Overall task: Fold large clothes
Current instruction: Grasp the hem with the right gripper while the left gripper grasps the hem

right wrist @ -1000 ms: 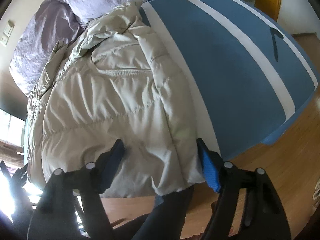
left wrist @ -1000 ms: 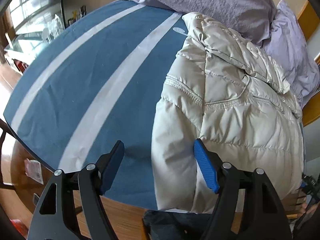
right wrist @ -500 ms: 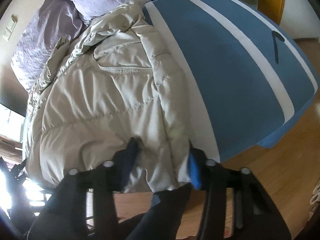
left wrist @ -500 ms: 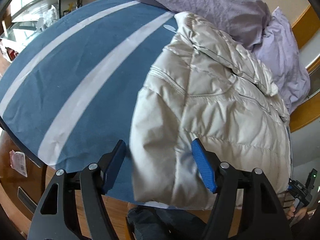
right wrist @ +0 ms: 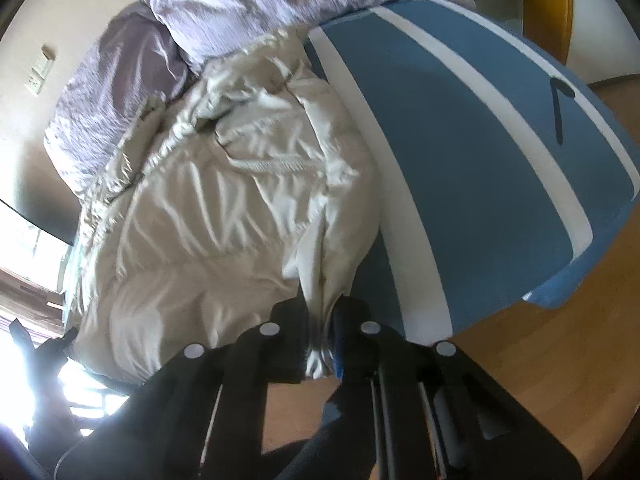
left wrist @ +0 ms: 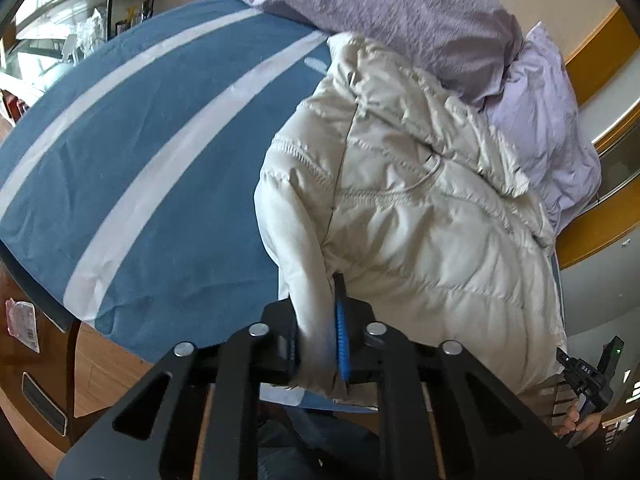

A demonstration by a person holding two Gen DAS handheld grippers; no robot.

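A cream quilted puffer jacket [left wrist: 420, 200] is spread over the right part of a bed covered with a blue sheet with white stripes [left wrist: 132, 168]; its collar end lies far, against rumpled lilac pillows [left wrist: 420, 4], and its hem reaches the near edge of the bed. In the left wrist view, the left gripper [left wrist: 320, 344] is seen closed narrowly on the jacket's near left edge — a fold of cream fabric is pinched between the black finger and the blue-padded finger [left wrist: 342, 336]. In the right wrist view, the right gripper [right wrist: 320, 340] is likewise clamped on a gathered ridge of the jacket [right wrist: 224, 216] at its near hem, beside a white stripe of the sheet [right wrist: 472, 184]. Wooden floor [right wrist: 560, 352] is visible beyond the near corner of the bed. This view is somewhat blurred.
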